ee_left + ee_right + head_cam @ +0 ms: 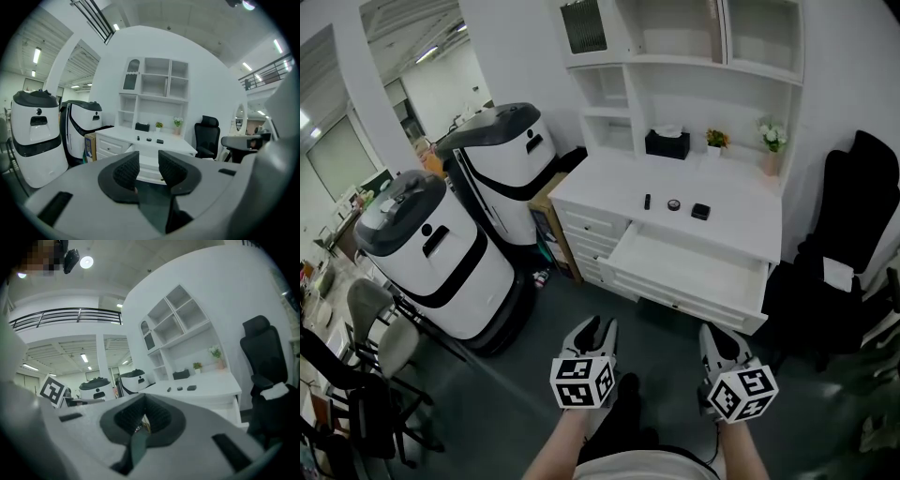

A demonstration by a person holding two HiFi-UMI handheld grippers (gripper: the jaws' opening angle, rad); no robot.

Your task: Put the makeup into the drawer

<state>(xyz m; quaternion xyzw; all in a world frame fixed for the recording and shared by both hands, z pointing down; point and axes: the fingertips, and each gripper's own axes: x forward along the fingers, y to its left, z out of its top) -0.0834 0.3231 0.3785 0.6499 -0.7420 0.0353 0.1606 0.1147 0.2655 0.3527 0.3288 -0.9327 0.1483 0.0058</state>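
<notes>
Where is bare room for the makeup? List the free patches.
The open drawer shows a bare floor. The desktop is free left of the three makeup items. Crowded: the back, with tissue box, plant and flowers.

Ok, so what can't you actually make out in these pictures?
- Three small dark items on the desk top: too small in every view to tell what kind of makeup each one is.
- Drawer: in the left gripper view, the left claw covers most of it.
- Shelf unit: its top is cut off by the head view's upper edge.
</notes>
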